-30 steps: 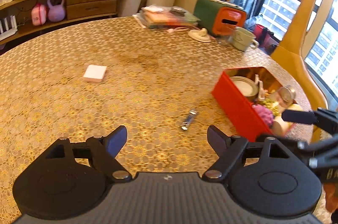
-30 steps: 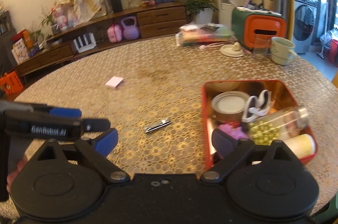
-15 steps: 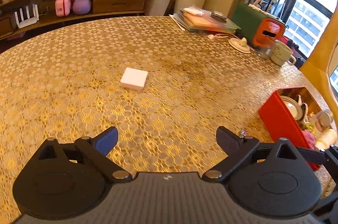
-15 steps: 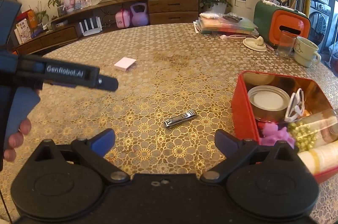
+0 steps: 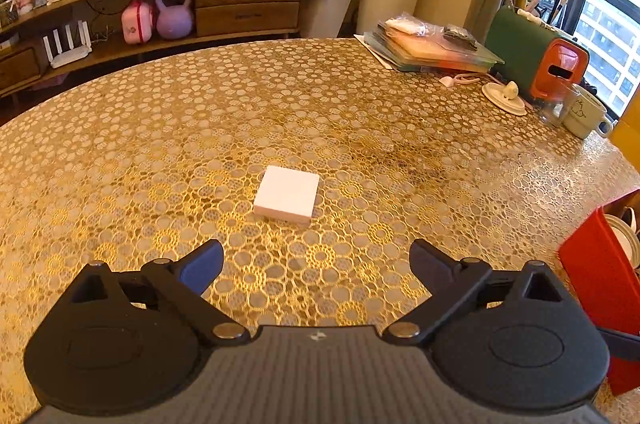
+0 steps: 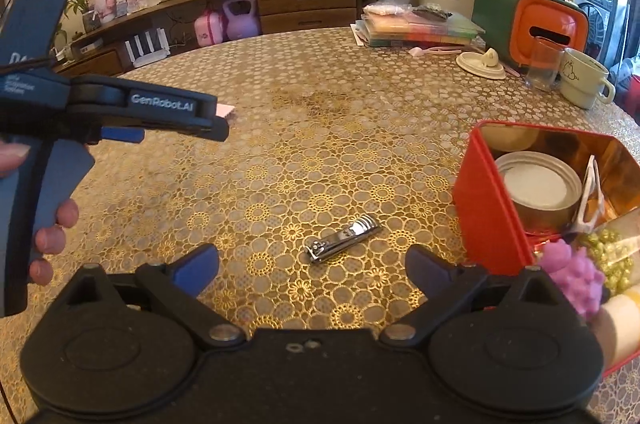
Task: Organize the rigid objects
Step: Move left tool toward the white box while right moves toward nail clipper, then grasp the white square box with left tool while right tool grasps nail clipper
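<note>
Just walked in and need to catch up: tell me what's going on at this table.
A person is tidying loose items into a red tin with a handheld gripper in each hand. The left gripper is open and empty, aimed at a small white box lying on the table. The right gripper is also open and empty, just short of a metal nail clipper lying beside the tin. The tin already holds a round lidded tin, beads and other items. Neither loose item is grasped yet.
</note>
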Demonstrator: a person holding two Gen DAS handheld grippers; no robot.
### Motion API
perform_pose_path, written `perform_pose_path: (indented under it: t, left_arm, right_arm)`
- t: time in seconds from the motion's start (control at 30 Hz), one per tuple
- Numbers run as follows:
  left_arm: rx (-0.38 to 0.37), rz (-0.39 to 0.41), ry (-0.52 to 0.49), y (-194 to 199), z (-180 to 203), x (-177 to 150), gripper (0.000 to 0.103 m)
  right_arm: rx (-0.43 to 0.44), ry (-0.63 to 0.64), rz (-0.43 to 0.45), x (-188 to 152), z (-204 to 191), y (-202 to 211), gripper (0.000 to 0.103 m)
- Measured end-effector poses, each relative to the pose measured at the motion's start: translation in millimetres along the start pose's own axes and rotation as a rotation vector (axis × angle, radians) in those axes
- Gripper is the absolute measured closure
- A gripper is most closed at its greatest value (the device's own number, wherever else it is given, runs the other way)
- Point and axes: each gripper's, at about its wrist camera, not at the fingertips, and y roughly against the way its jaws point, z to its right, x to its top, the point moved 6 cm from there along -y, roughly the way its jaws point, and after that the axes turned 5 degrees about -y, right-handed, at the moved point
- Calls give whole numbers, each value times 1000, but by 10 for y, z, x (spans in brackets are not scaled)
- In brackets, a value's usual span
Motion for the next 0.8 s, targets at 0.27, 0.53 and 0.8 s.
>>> perform_pose_path:
  t: [0.27,0.53,0.8]
  left_arm:
    - [51,2,-8,-276,-138,93,3]
    - [62,-2,-1,-463,-202,71,3]
    - [78,23,-29,-516,-182,105,10]
  right_arm:
    - [-58,-19,-15,58,15,-150,17]
    - [-115,-23,-48,25,55,-280,31]
    - [-113,-8,-31,20,70,-239,52]
